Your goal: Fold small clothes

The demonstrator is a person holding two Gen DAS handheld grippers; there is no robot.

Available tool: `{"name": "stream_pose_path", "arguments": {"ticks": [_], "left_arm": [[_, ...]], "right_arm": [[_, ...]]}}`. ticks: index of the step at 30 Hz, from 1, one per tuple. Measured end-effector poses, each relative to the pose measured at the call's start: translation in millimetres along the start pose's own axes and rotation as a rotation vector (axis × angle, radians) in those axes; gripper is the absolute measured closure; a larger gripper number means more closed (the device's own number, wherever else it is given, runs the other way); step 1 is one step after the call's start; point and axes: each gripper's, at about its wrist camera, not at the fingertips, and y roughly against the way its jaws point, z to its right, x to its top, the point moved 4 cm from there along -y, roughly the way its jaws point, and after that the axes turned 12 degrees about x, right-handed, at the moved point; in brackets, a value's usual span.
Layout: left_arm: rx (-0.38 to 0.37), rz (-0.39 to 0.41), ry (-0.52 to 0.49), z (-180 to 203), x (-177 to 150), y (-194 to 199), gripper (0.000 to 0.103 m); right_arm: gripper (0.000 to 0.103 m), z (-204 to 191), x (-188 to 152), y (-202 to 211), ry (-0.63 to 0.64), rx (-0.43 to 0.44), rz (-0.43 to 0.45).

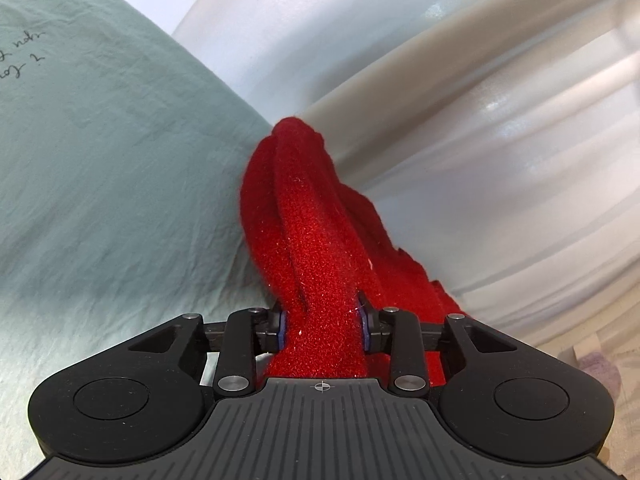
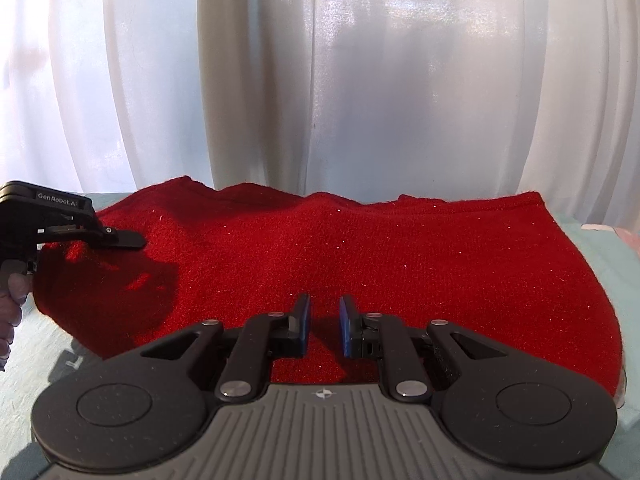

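Note:
A red fuzzy garment (image 2: pixel 360 256) lies spread on the pale green sheet (image 2: pixel 624 264). My left gripper (image 1: pixel 323 330) is shut on a bunched edge of the red garment (image 1: pixel 312 240), which runs forward in a ridge from the jaws. In the right wrist view the left gripper (image 2: pixel 120 240) shows at the garment's left end, a hand behind it. My right gripper (image 2: pixel 324 326) hovers over the garment's near edge, its blue pads (image 2: pixel 347 328) a small gap apart with no cloth between them.
White curtains (image 2: pixel 360 80) hang behind the table. The pale green sheet (image 1: pixel 100 160) carries some handwriting (image 1: pixel 20 56) at the left. A beige rail (image 1: pixel 440 64) and patterned floor (image 1: pixel 600 360) show to the right in the left wrist view.

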Motion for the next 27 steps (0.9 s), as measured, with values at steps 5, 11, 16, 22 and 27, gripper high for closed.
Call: {"name": "stream_pose_path", "arguments": {"ticks": [5, 11, 16, 22, 27], "left_arm": [[-0.027, 0.016, -0.022, 15.8, 4.3, 9.7, 0.07], [-0.067, 0.037, -0.061, 43.5, 6.8, 21.0, 0.071], [-0.107, 0.051, -0.128, 87.8, 4.5, 30.4, 0.071], [-0.162, 0.057, -0.315, 167.6, -28.1, 25.4, 0.071], [-0.186, -0.028, -0.388, 213.9, -75.9, -18.2, 0.071]], "right_arm": [[0.088, -1.5, -4.7, -6.8, -0.019, 0.018, 0.012], [0.088, 5.1, 2.4, -0.4, -0.043, 0.015, 0.068], [0.088, 12.3, -7.5, -12.4, -0.036, 0.062, -0.028], [0.087, 50.0, -4.5, 19.0, -0.223, 0.062, 0.044], [0.086, 90.1, -8.4, 51.1, -0.297, -0.017, 0.098]]}}
